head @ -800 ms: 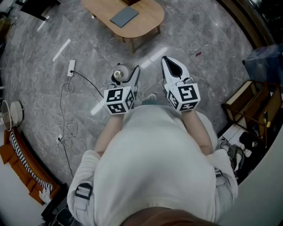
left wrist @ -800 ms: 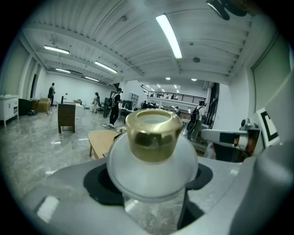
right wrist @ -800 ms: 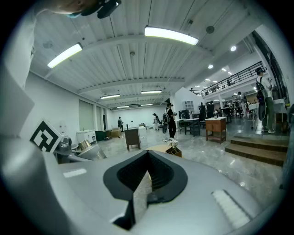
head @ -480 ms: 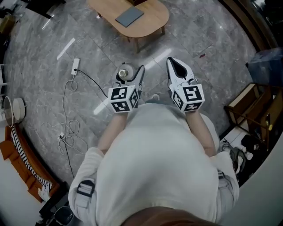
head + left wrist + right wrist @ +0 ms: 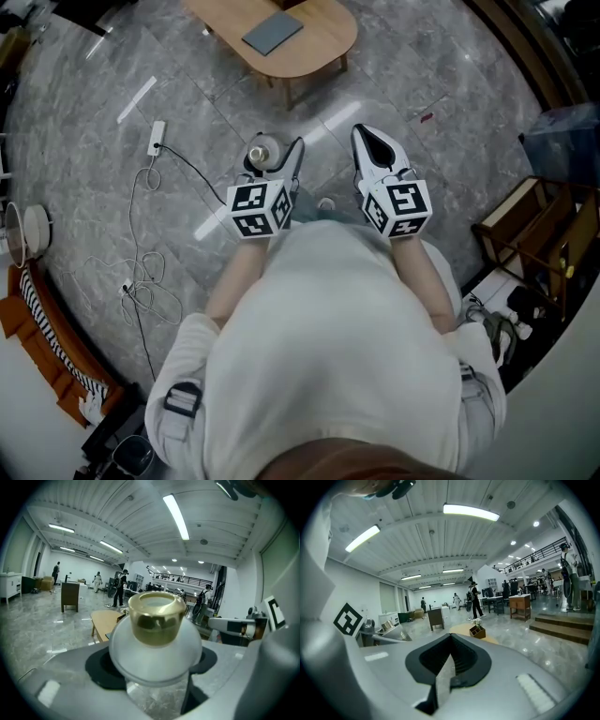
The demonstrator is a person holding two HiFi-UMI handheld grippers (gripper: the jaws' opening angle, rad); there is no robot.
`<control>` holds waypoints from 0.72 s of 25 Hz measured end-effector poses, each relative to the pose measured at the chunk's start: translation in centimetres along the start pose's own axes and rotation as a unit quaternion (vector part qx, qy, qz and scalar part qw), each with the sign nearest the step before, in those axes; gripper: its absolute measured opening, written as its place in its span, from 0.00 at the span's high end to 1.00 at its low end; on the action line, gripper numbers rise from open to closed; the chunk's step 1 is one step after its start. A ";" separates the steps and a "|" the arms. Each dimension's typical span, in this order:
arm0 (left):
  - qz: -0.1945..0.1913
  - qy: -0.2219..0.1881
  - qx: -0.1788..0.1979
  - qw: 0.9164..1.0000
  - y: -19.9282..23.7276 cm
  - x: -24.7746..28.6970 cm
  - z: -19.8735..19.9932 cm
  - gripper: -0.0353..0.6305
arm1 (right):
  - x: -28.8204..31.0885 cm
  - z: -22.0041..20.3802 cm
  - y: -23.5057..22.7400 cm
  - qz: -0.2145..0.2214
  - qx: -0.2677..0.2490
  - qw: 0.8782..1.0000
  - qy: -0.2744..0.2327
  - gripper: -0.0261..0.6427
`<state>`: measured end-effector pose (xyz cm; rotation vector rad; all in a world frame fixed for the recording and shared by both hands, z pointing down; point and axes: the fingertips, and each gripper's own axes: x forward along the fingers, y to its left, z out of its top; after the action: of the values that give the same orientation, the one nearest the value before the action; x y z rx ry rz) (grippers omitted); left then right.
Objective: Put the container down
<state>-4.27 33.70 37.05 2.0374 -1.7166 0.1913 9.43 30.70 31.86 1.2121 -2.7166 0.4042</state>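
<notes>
The container (image 5: 154,634) is a round frosted-white jar with a gold cap, and it stands upright between the jaws of my left gripper (image 5: 155,672). The jaws stand wide and press on its sides. In the head view the container (image 5: 263,150) shows just left of the left gripper (image 5: 281,167), held in the air above the grey marble floor in front of the person. My right gripper (image 5: 373,148) is level with it on the right. In the right gripper view the right gripper (image 5: 449,662) has its jaws together with nothing between them.
A low oval wooden table (image 5: 314,42) with a grey pad (image 5: 272,33) on it stands ahead. A white power strip (image 5: 155,138) and loose cables (image 5: 141,281) lie on the floor to the left. A wooden rack (image 5: 534,225) stands at the right. People stand far off.
Both grippers have edged slightly forward toward the table. The container stays held in the left gripper.
</notes>
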 end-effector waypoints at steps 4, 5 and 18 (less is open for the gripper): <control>-0.004 0.008 -0.005 1.000 0.2 0.7 0.0 0.43 | 1.0 -0.1 0.0 0.002 0.005 1.000 0.013 0.96; -0.005 0.009 -0.007 1.000 0.3 1.0 0.0 0.43 | 1.3 -0.1 -0.1 0.003 0.010 1.000 0.014 0.96; -0.009 0.027 -0.010 1.000 4.0 10.5 2.4 0.43 | 10.1 1.7 -5.3 0.006 0.020 0.999 0.026 0.96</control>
<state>-6.38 22.79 40.09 2.0151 -1.6603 0.2197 6.61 19.61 33.59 1.1779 -2.6848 0.4861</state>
